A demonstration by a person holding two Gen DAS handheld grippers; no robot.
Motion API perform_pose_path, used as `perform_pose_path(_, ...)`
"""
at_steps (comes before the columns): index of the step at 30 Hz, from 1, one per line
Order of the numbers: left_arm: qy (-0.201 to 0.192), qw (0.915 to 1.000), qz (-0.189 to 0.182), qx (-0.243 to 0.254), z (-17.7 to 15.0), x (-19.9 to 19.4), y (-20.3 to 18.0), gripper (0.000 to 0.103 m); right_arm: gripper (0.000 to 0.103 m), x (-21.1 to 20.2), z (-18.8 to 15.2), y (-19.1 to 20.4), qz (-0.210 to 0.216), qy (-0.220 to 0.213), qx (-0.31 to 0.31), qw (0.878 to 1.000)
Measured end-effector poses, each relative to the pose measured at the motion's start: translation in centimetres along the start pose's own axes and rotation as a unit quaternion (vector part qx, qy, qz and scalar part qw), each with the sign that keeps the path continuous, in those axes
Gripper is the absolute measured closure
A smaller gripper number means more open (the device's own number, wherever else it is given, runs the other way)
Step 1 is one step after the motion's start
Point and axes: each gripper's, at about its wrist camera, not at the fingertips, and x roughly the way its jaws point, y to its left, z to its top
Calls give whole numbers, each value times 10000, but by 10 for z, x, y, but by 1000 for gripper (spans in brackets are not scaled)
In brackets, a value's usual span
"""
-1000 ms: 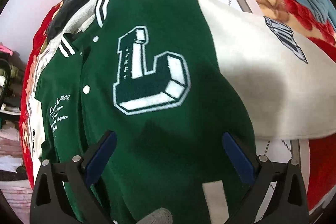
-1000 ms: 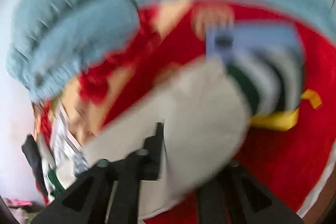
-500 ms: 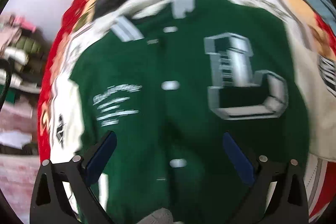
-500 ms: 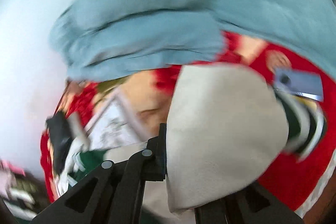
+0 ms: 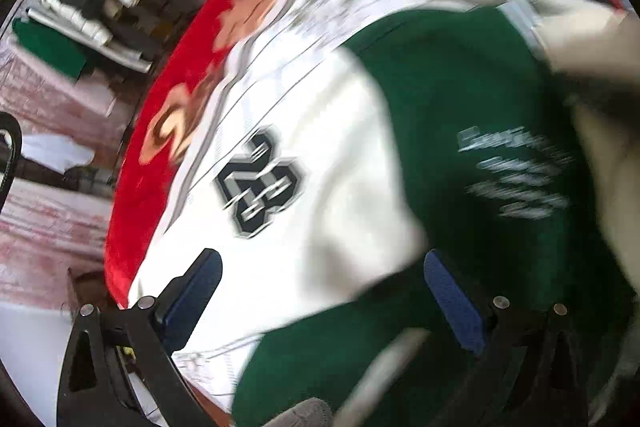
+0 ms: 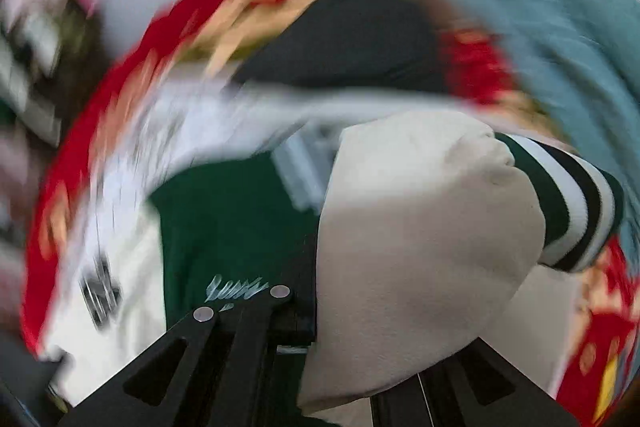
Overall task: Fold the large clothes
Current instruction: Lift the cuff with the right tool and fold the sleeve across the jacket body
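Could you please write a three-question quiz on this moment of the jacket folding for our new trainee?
1. True or false: the left gripper is clamped on the green body of the jacket.
2. Which part of the jacket does the right gripper hold: (A) the collar, (B) the cream sleeve near its striped cuff, (C) the hem?
3. What colour is the blanket under the jacket?

Key:
1. False; its jaws stand apart with nothing between them, above the sleeve that bears the number patch.
2. B.
3. Red, with a floral pattern.
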Motion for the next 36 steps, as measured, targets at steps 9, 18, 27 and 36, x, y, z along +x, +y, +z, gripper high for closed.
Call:
perform_pose_path(9,312,9989,-300,-189,-2,21,44,0,56,35,-42,19,1097,917,304,9893)
perform_pose_path(18,-196,9965,-808,85,37,-31,14,0,44,-66,-124,-140,2051,205,3834,9003)
perform_pose_path(27,-52,9997,-158,173,34,-3,24,0,80,34,-71,-92,3925,533,4325,8100)
perform_pose_path(36,-221,9961,-654,550,41,-41,6,0,64,-40,-125,-116,3406,580,4312,8335)
